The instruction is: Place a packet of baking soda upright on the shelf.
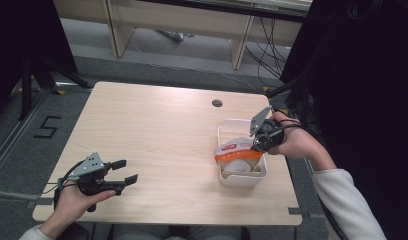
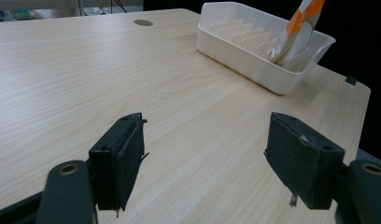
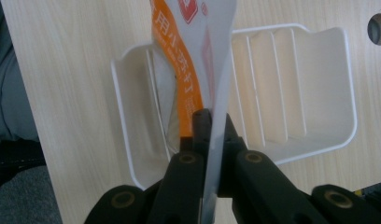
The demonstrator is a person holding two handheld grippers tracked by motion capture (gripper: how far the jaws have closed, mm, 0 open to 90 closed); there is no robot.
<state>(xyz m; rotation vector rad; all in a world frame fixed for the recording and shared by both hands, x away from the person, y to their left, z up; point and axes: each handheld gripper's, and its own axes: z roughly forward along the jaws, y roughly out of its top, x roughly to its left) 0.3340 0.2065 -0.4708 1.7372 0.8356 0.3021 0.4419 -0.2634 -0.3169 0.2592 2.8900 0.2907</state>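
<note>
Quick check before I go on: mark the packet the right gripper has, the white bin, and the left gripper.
packet (image 3: 188, 70), right gripper view, on its orange stripe above the jaws.
white bin (image 1: 242, 181), high view, on its near wall.
left gripper (image 1: 125, 171), high view, midway between its open jaws' tips.

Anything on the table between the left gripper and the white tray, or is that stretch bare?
Bare. In the high view only wood tabletop lies between the open left gripper and the white tray; the left gripper view shows the same.
</note>
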